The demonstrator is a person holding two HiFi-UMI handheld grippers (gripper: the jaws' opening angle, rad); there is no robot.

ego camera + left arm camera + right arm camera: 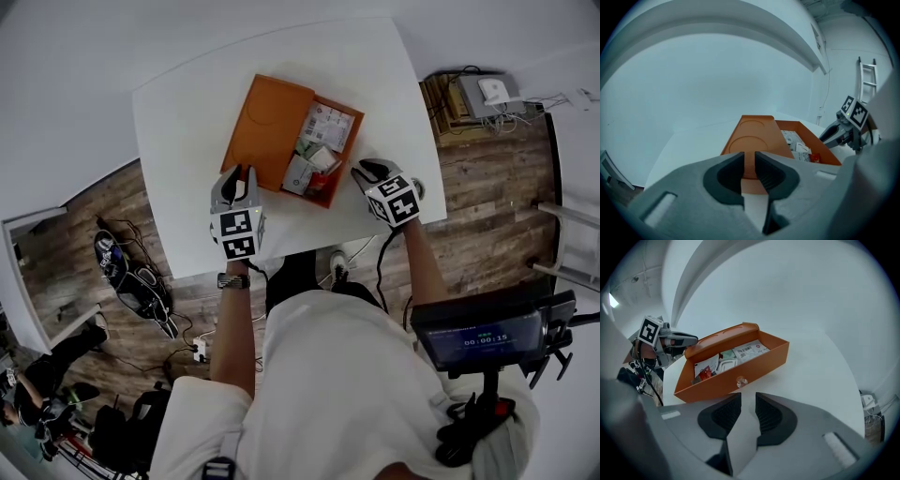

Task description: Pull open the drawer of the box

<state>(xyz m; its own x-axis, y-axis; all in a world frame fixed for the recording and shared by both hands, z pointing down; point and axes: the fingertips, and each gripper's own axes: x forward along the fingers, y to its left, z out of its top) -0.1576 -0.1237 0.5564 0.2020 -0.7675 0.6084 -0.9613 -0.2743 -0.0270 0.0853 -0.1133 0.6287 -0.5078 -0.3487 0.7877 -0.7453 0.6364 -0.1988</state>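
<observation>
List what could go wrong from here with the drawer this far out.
1. The drawer is already mostly out of the box. A further pull on its knob could bring it free and spill the packets.
2. The left gripper and the right gripper are both open and hold nothing, so the box may slide on the smooth table.
</observation>
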